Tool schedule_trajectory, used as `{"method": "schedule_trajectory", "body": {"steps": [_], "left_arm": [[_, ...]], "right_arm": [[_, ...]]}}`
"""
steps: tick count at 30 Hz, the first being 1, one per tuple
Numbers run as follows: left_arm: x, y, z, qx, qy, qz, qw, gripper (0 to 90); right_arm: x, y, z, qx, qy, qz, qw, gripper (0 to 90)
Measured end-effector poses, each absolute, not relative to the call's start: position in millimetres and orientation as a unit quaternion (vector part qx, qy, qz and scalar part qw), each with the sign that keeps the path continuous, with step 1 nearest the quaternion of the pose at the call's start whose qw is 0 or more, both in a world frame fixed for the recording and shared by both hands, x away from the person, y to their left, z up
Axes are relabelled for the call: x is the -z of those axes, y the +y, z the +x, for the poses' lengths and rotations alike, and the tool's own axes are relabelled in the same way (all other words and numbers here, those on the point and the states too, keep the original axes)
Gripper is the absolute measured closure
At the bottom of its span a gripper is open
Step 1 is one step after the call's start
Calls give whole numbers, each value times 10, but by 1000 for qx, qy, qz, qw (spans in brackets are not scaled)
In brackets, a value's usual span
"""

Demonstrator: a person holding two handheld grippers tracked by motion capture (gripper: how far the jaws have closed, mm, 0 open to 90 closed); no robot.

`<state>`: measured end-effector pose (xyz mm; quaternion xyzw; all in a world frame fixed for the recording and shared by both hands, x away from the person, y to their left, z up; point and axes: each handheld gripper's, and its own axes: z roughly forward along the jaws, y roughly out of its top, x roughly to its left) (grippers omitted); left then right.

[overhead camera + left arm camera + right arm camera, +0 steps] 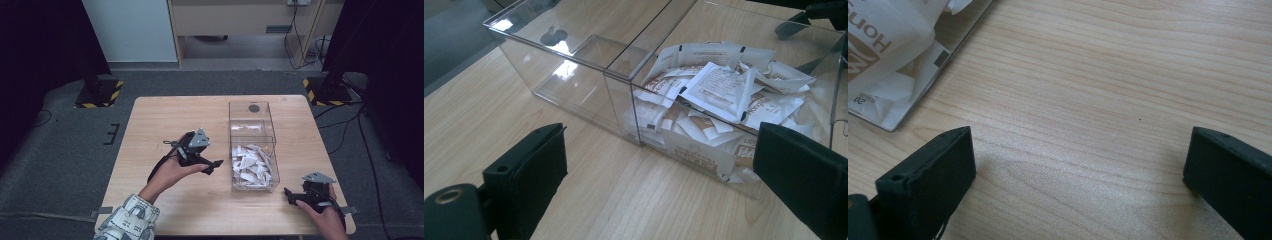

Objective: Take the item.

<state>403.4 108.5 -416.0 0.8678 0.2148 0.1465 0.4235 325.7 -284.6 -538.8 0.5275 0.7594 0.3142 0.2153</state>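
Our right gripper (294, 196) hovers low over the table (165, 120), jaws apart and empty. Our left gripper (212, 165), jaws likewise spread, points at the clear box (252, 145), whose near compartment holds the sachets (719, 95).

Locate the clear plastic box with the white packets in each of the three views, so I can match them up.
High view: the clear box stands right of centre on the table, packets in its near compartment, the far one empty.
Left gripper view: the box spans the upper half, packets at right.
Right gripper view: its corner with packets sits top left.
Shared landmark: the pale wooden table.
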Motion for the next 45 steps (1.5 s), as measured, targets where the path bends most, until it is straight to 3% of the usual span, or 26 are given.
{"method": "schedule_trajectory", "body": {"steps": [38,45], "left_arm": [[3848,573,4074,-149,185,865,443,80],[3890,392,4041,-138,165,876,432,153]], "right_arm": [[5388,-2847,3257,-314,760,527,215,7],[5388,-2847,3257,-314,759,528,215,7]]}}
